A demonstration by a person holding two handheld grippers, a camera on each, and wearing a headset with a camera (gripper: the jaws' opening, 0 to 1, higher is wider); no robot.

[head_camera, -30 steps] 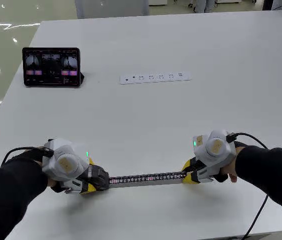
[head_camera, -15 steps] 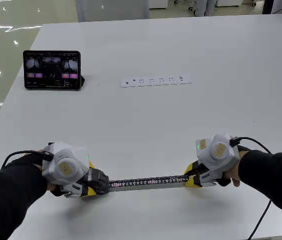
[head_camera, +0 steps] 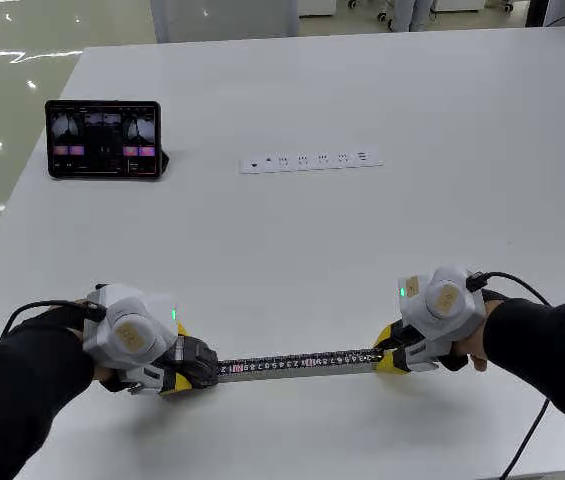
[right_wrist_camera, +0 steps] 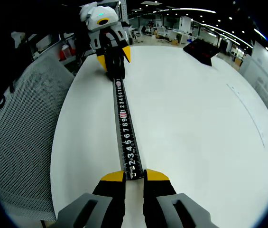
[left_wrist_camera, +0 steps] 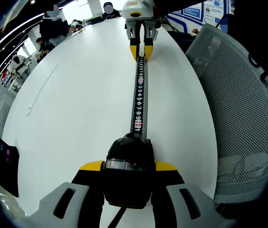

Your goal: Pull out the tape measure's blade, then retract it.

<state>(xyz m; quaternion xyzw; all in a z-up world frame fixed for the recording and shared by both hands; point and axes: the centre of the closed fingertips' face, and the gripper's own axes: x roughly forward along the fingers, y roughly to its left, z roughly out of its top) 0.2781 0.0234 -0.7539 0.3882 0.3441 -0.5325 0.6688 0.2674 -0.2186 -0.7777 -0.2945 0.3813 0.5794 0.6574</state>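
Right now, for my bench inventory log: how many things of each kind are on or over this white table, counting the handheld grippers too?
Grippers: 2, the left gripper and the right gripper
Tape measure: 1
Tablet: 1
Power strip: 1
Total: 5

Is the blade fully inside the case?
No, the blade stretches across the table from the case in the left gripper to the right gripper.

Black case (left_wrist_camera: 126, 173), white-numbered black blade (head_camera: 297, 363), yellow-tipped fingers (right_wrist_camera: 111, 177), white table (head_camera: 362, 240).
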